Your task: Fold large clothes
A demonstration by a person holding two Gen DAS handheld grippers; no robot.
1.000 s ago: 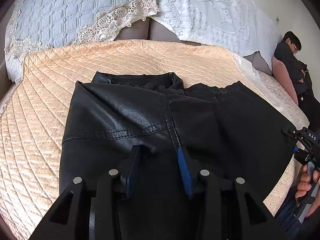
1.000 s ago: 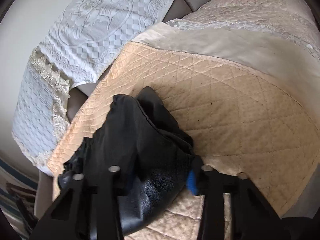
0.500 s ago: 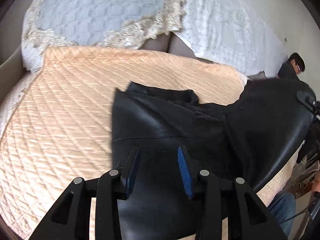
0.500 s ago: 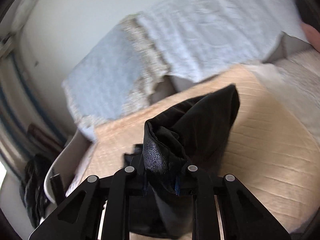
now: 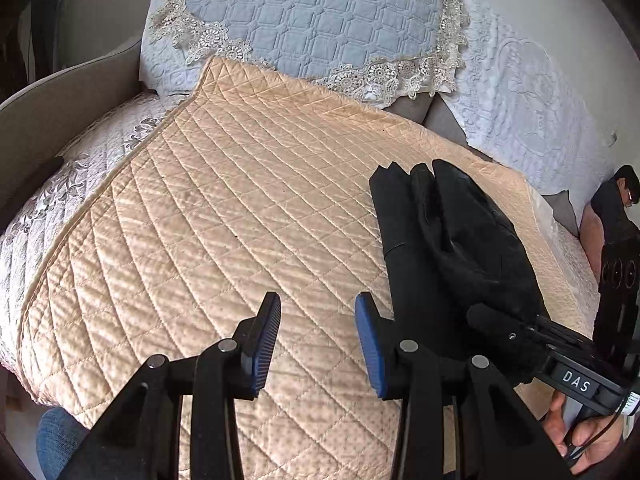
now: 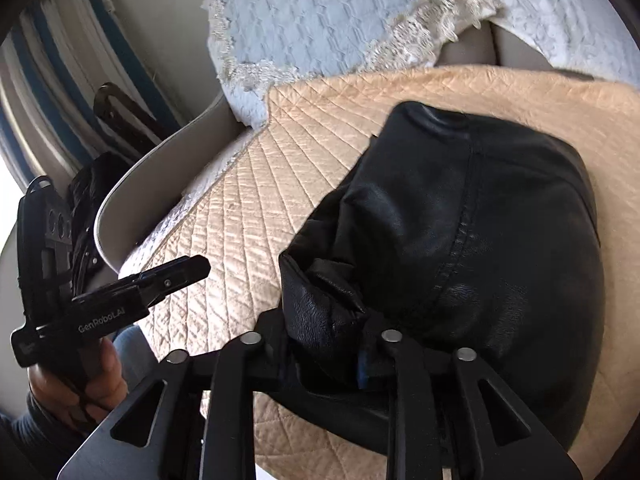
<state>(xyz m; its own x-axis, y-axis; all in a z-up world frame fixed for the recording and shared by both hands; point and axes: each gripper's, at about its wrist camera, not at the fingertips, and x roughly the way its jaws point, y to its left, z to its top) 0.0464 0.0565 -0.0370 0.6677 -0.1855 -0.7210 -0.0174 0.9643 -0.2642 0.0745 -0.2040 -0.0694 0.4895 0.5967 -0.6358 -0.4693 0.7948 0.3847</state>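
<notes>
A black leather garment [image 6: 460, 248] is seen lying in a folded bundle on a peach quilted cover [image 5: 224, 220] that is spread over a sofa seat. In the right wrist view, a bunched edge of the garment is clamped between the fingers of the right hand-held gripper [image 6: 324, 344], whose jaws are closed on the leather; a stitched seam is seen running down the upper layer of the bundle. In the left wrist view, the left hand-held gripper [image 5: 318, 340] is held with its blue-padded fingers [image 5: 370, 344] spread apart and nothing between them, above bare quilt just to the left of the garment [image 5: 452, 248]. The same view shows the right hand-held gripper [image 5: 516, 332] at the lower right, with the garment's near end gathered at its tip. The left hand-held gripper [image 6: 184, 272] is also seen from the right wrist view, at the left edge of the cover, held by a hand [image 6: 80, 384]. Behind the cover, a blue quilted cushion with lace trim [image 5: 320, 24] and a white embossed cushion [image 5: 532, 92] are propped against the sofa back. A seated person in dark clothes [image 5: 616, 216] is visible at the far right end.
</notes>
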